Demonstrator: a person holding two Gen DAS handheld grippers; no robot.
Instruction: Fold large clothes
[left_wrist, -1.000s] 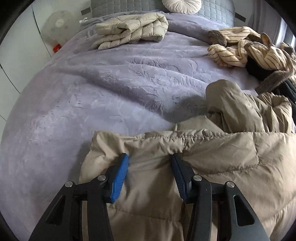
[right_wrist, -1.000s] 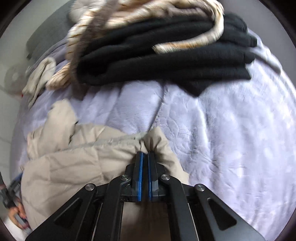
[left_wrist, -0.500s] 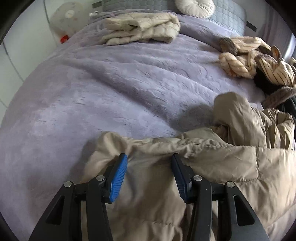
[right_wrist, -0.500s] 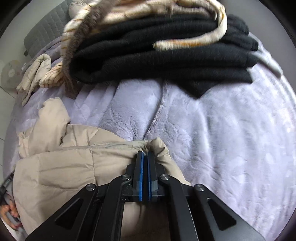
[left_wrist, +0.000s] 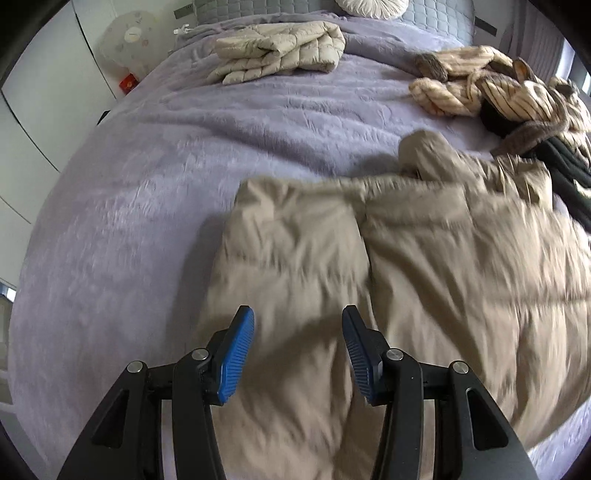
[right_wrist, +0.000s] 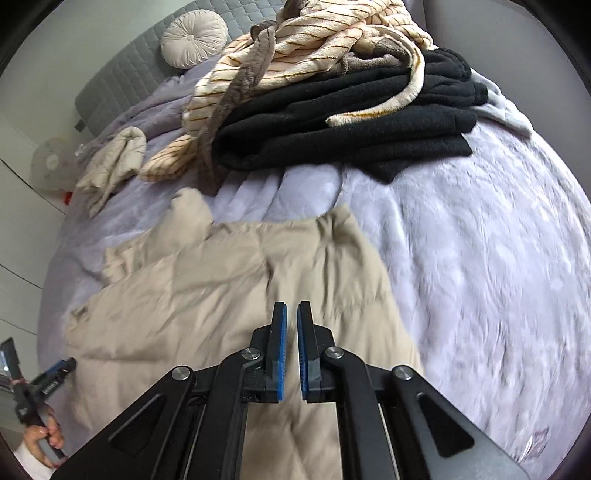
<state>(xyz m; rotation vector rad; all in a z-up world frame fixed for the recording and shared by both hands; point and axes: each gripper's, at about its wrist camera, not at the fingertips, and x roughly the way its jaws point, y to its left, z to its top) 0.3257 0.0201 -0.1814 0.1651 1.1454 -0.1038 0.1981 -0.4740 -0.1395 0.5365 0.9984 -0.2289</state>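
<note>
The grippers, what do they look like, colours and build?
Both the left gripper and right gripper have black angular linkage arms with silver round pivot bolts and triangular cut-outs. The fingers carry blue ribbed pads on their inner faces.

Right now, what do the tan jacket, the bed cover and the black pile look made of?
Tan jacket: probably smooth synthetic shell, padded, with stitched puffy panels. Bed cover: seemingly plush lilac fleece with an embossed pattern. Black pile: likely matte, fuzzy fleece or knit.
</note>
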